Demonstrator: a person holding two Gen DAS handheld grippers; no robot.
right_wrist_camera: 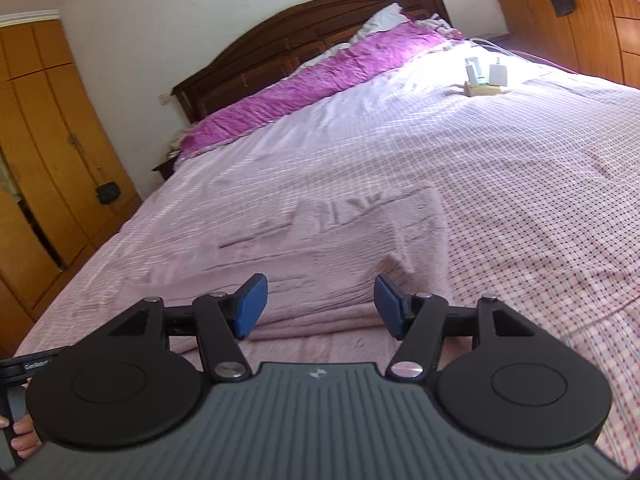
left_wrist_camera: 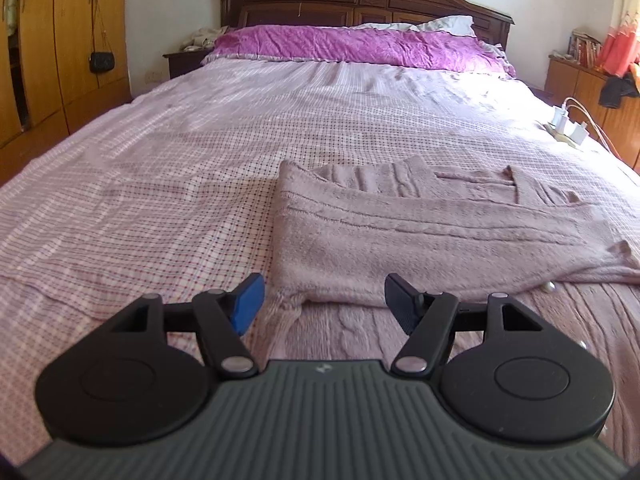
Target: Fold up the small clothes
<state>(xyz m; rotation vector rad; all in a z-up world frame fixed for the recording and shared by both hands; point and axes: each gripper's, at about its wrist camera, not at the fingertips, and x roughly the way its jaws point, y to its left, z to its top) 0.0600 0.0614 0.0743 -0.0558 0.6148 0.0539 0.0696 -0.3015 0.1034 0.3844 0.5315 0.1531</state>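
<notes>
one pink knit sweater (left_wrist_camera: 420, 236) on bed (left_wrist_camera: 160, 160), partly folded, more folds likely left. left gripper (left_wrist_camera: 324, 304) and right gripper (right_wrist_camera: 318, 306) both wide open, empty.

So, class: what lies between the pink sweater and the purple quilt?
Only bare checked bedsheet separates sweater from quilt, seen in the left wrist view.

Ahead of the blue-padded left gripper (left_wrist_camera: 322, 304), a dusty-pink cable-knit sweater (left_wrist_camera: 420, 236); pink checked bedsheet (left_wrist_camera: 160, 200); beyond, a magenta pillow (left_wrist_camera: 352, 46).
</notes>
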